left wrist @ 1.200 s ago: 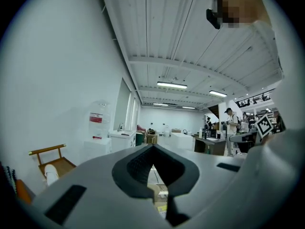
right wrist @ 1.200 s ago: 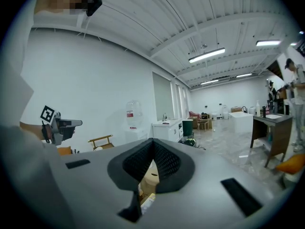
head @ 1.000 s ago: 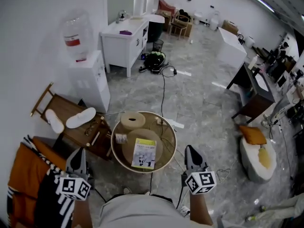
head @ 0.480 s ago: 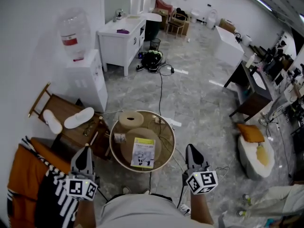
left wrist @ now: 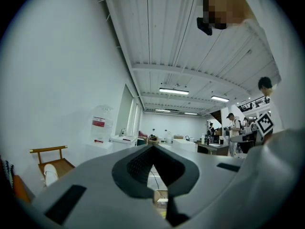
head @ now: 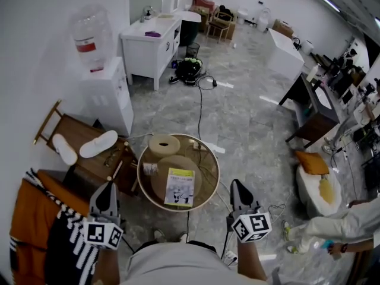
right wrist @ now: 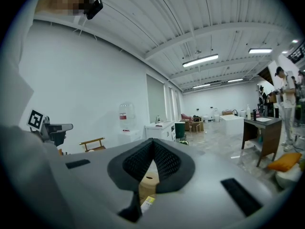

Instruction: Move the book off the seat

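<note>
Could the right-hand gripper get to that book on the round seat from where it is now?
Probably yes. The book lies uncovered on the seat, and the right gripper hangs close beside it with nothing between; its shut, empty jaws must open first.

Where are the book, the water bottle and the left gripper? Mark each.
book (head: 180,187), head view, middle of its cover
water bottle (head: 89,29), head view, clear body
left gripper (head: 107,186), head view, closed jaw tips
</note>
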